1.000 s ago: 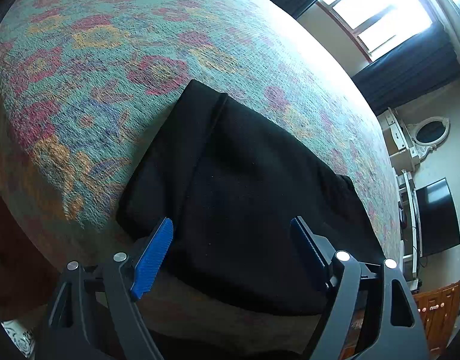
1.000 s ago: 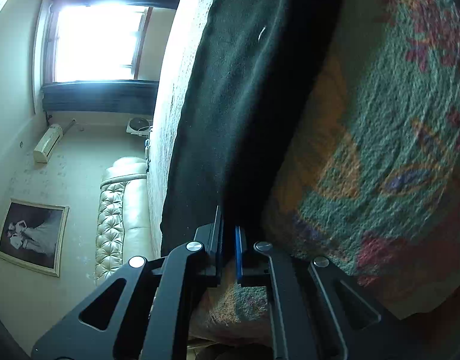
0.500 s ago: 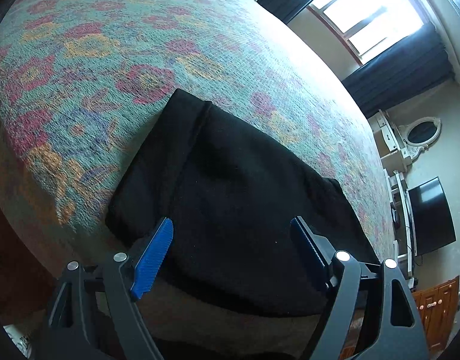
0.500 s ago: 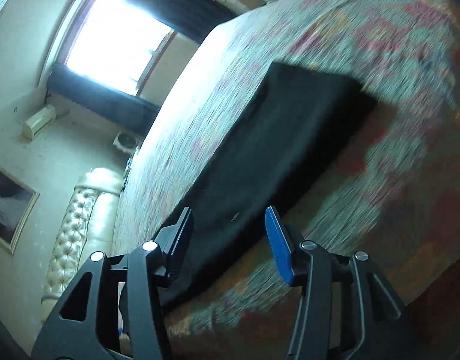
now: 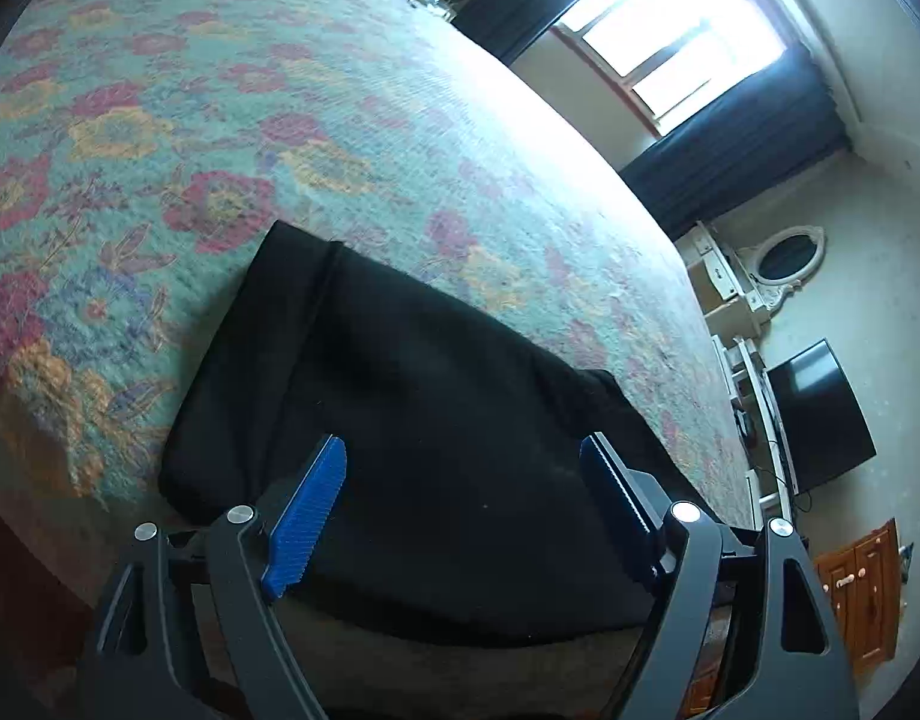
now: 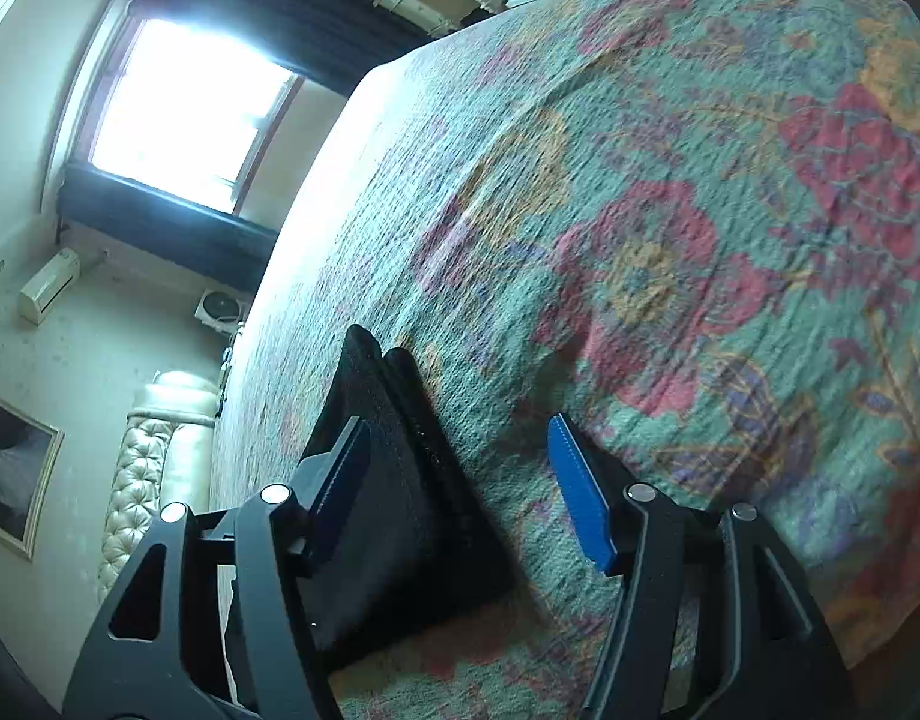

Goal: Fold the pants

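Note:
The black pants lie folded into a flat rectangle near the front edge of a flowered bedspread. My left gripper hovers open just above the near part of the pants, its blue pads apart and touching nothing. In the right wrist view the folded pants show end-on at the lower left. My right gripper is back from the pants and its jaws are opening, with only the pants' edge and bedspread seen between them and no pad pressing cloth.
The bedspread covers a wide bed. A bright window with dark curtains, a black TV, a white dresser with mirror, a wooden cabinet, a tufted cream headboard and a wall air conditioner surround it.
My right gripper let go of the pants' edge, opened, and swung away to view the bed from the side. The left gripper stayed open over the pants, tilting slightly.

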Available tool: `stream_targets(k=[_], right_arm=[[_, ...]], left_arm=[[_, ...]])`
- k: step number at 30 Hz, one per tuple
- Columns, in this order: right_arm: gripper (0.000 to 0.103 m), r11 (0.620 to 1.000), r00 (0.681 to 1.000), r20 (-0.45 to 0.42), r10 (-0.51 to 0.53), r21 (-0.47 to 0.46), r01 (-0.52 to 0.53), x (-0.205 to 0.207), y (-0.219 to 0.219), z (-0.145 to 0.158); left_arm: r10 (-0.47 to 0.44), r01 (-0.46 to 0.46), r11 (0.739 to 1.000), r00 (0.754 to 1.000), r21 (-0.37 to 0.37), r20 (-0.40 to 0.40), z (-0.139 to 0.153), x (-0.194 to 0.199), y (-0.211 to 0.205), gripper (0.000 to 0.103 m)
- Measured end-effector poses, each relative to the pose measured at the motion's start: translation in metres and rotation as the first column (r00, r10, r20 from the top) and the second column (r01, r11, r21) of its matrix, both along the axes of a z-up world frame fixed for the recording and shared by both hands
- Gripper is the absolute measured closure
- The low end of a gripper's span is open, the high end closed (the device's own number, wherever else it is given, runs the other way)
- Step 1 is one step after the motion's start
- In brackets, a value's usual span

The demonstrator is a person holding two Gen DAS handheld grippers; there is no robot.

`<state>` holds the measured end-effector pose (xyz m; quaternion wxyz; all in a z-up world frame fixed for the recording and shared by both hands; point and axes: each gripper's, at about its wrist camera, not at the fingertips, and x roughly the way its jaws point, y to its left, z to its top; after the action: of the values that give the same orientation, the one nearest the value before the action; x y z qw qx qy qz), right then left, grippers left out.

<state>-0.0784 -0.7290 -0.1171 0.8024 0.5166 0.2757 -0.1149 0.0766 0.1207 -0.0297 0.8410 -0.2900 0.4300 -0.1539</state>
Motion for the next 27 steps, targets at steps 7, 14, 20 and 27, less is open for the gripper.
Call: stream_targets(k=[7,14,20,27], right_arm=[[0.035,0.976,0.976,-0.021,0.218,0.027,-0.218,0.037,0.015,0.009],[0.078,0.967,0.961,-0.111,0.253,0.070,-0.246,0.049,0.025,0.014],[0.079,0.979,0.974,-0.110,0.199,0.063,-0.192,0.047,0.030,0.028],[0.080,0.977,0.976,-0.053,0.211,0.036,-0.209,0.061,0.056,0.082]], left_arm=[[-0.026,0.023,0.999,0.998,-0.044,-0.056,-0.019,0.019,-0.006,0.015],[-0.046,0.038,0.997,0.990,-0.061,-0.131,-0.041,0.027,-0.010,0.012],[-0.039,0.021,0.989,0.991,-0.145,-0.126,-0.050,0.025,-0.001,0.011],[-0.100,0.095,0.994,0.989,-0.045,-0.110,-0.045,0.024,-0.013,0.011]])
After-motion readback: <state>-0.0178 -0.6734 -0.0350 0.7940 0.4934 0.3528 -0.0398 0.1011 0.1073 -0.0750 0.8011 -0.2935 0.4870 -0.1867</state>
